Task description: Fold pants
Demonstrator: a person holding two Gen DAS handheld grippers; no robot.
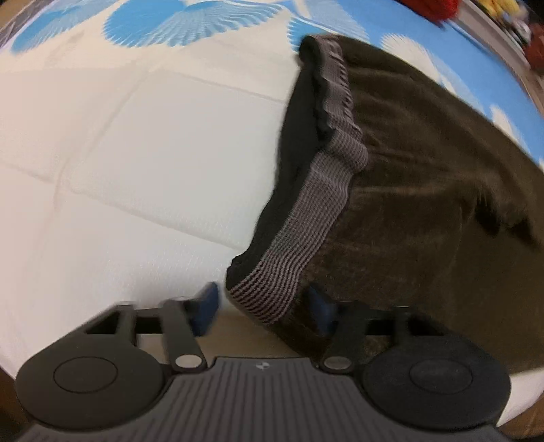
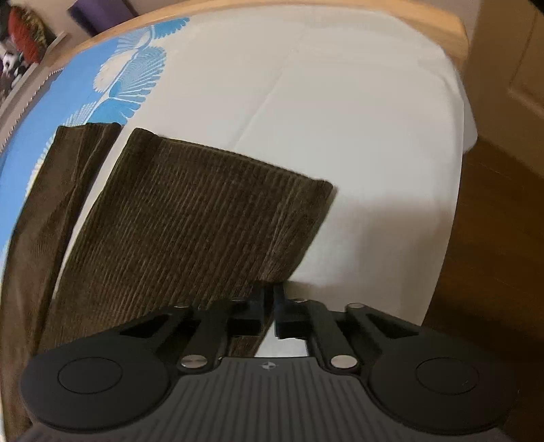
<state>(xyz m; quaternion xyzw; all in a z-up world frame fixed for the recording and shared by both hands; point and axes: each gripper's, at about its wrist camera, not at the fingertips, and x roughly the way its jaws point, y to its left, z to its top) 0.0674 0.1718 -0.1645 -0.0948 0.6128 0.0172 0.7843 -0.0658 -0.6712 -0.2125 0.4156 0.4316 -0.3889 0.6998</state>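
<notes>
Dark brown corduroy pants lie on a white bed. In the left wrist view I see the top part with its grey ribbed waistband. My left gripper is open, its blue pads either side of the waistband's near corner. In the right wrist view the near leg lies flat with its hem far right, and the other leg lies beside it at the left. My right gripper is shut on the near leg's edge close to the hem corner.
The bed cover is white with a blue leaf print at the far side. A wooden bed frame runs along the far edge. A wooden floor and a door lie to the right. Red items sit beyond the bed.
</notes>
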